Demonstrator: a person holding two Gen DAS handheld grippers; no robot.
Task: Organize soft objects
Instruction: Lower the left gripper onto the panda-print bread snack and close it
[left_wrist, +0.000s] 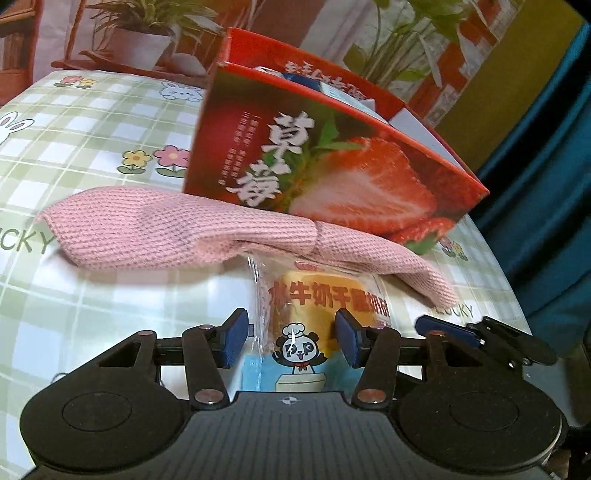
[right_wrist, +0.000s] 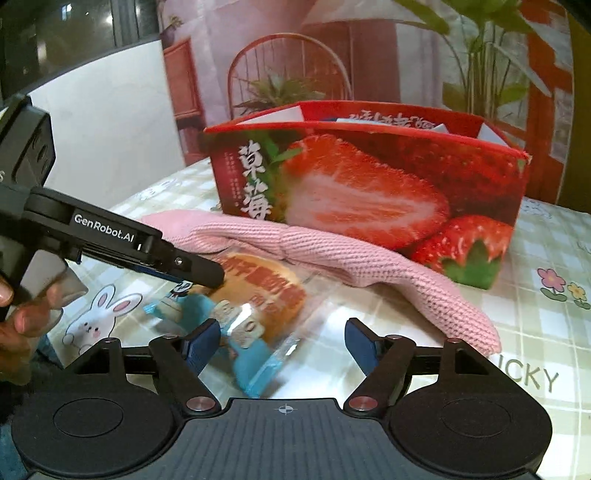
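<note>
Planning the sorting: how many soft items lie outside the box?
2: the pink cloth against the box front, and the wrapped bun partly under it, between the left claw fingers. Others may be hidden.

The checked tablecloth (left_wrist: 110, 122) carries strawberry box (left_wrist: 332, 158), pink cloth (left_wrist: 166, 229), wrapped cake (left_wrist: 317, 317).

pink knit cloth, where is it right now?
The pink knit cloth lies on the table along the front of the strawberry box, its edge draped over the wrapped bread packet.
</note>
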